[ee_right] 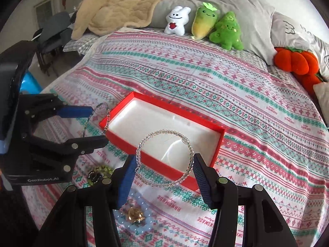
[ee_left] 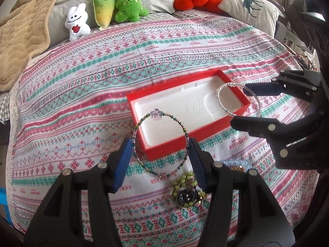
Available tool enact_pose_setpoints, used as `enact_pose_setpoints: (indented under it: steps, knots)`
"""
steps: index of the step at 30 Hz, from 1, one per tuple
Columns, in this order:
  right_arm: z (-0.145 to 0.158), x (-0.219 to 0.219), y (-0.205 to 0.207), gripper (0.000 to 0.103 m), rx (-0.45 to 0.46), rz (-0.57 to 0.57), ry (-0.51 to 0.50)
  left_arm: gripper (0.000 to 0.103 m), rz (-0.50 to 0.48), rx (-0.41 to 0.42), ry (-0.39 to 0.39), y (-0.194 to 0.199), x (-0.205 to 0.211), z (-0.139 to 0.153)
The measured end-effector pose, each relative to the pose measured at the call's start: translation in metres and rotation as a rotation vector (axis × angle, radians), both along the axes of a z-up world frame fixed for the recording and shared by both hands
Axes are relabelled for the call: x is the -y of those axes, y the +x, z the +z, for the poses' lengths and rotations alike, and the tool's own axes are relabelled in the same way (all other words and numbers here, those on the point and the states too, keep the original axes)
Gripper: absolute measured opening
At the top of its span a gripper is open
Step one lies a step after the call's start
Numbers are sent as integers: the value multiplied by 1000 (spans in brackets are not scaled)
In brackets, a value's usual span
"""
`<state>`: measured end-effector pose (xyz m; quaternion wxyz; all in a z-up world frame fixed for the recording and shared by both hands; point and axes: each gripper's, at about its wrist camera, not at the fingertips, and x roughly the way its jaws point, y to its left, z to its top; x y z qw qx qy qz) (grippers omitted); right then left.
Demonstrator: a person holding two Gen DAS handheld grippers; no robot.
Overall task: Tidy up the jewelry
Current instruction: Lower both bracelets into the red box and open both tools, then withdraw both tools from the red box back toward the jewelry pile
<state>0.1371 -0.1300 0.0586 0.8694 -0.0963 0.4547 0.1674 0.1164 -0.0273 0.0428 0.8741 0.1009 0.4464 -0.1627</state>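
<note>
Bracelets are the work here, one in each gripper: the left gripper [ee_left: 159,148] stands about half open with its blue pads pressed on either side of a thin hoop of green and pink beads with a clear flower charm [ee_left: 160,142], and the right gripper [ee_right: 164,164] is spread about as far, clamped across a hoop of clear glass beads [ee_right: 165,157]. Both rings hang in the air just at the near rim of the open red cardboard box with a white moulded liner [ee_right: 218,144], which sits on the striped pink and teal bedspread [ee_right: 226,78] and looks empty. The step, I judge, is setting them inside. Carry each hoop fully over the white liner, lower it until it nearly lies flat, then ease the pads apart; letting go while over the red wall would tip a ring back out. Keep the two grippers apart. A pale blue bead bracelet with a gold charm [ee_right: 134,216] and a yellow-green and black beaded piece [ee_left: 188,191] wait on the cloth.
</note>
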Motion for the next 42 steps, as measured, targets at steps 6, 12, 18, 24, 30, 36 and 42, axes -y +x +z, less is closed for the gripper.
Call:
enact_pose_setpoints:
  steps: [6, 12, 18, 24, 30, 36, 42]
  knots:
    - [-3, 3, 13, 56, 2, -37, 0, 57, 19, -15, -23, 22, 4, -8]
    - [-12, 10, 29, 57, -6, -63, 7, 57, 39, -39, -27, 42, 3, -16]
    - [-23, 14, 37, 57, -27, -65, -3, 57, 41, -40, -33, 54, 5, -20]
    - [-30, 13, 41, 57, -39, -60, -11, 57, 40, -41, -31, 59, 5, -20]
    - [-33, 10, 43, 59, -50, -55, -20, 59, 29, -42, -13, 58, 7, -22]
    - [-29, 10, 40, 70, -45, -45, -14, 66, 38, -54, 5, 58, 7, -24]
    - [-23, 11, 32, 71, -37, -44, -28, 72, 49, -51, 2, 52, 4, -19]
